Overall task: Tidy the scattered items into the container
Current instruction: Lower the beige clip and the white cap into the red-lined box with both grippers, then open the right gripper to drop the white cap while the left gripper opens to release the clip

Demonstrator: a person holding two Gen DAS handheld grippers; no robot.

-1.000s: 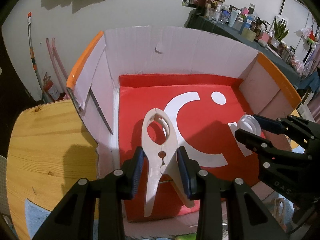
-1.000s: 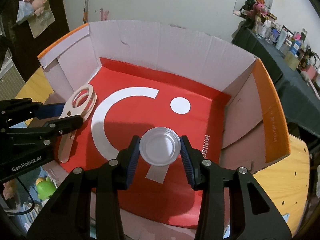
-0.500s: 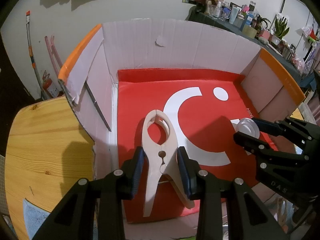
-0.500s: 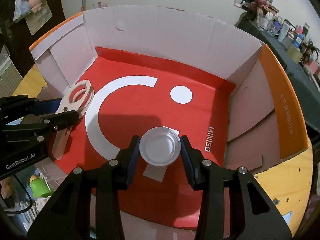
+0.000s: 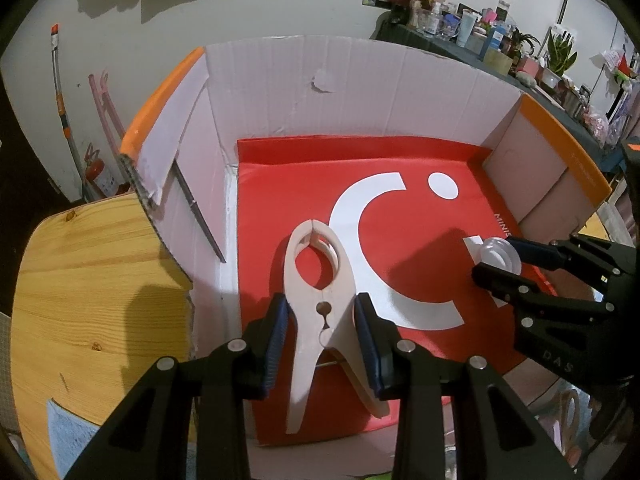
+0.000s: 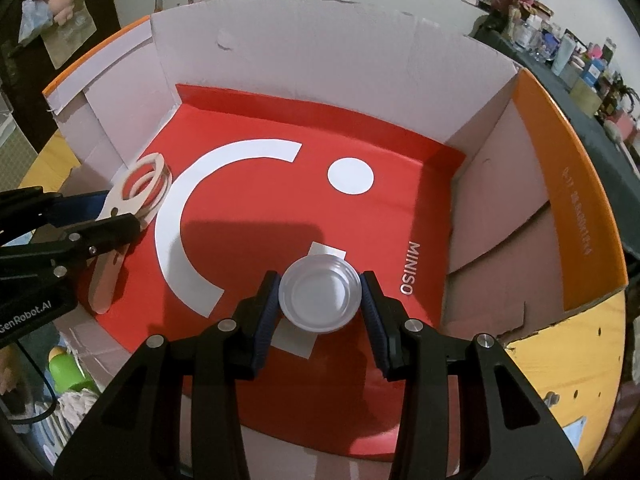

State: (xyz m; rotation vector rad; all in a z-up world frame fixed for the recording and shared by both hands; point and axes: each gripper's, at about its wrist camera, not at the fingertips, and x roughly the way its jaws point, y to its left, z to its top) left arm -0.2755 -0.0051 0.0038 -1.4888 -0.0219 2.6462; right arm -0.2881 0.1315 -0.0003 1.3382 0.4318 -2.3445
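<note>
Both grippers hang inside an open cardboard box [image 5: 360, 92] with a red floor [image 6: 256, 200]. My left gripper [image 5: 322, 338] is shut on a large pale clip [image 5: 320, 280], whose ring end points away from me over the red floor. My right gripper [image 6: 320, 300] is shut on a small clear round lid [image 6: 320, 298], held low over the floor near the white lettering. In the right wrist view the left gripper [image 6: 116, 226] and the clip [image 6: 140, 188] show at the left; the left wrist view has the right gripper [image 5: 500, 256] and lid [image 5: 498, 254] at the right.
The box stands on a wooden table [image 5: 92, 288]. A green toy [image 6: 66, 368] and cloth lie outside the box's near wall. A light blue cloth [image 5: 64, 436] rests on the table at lower left. A cluttered shelf [image 5: 480, 28] runs along the far wall.
Both grippers have sunk slightly deeper into the box, with the lid now closer to the red floor. Grips on the clip and lid are unchanged.
</note>
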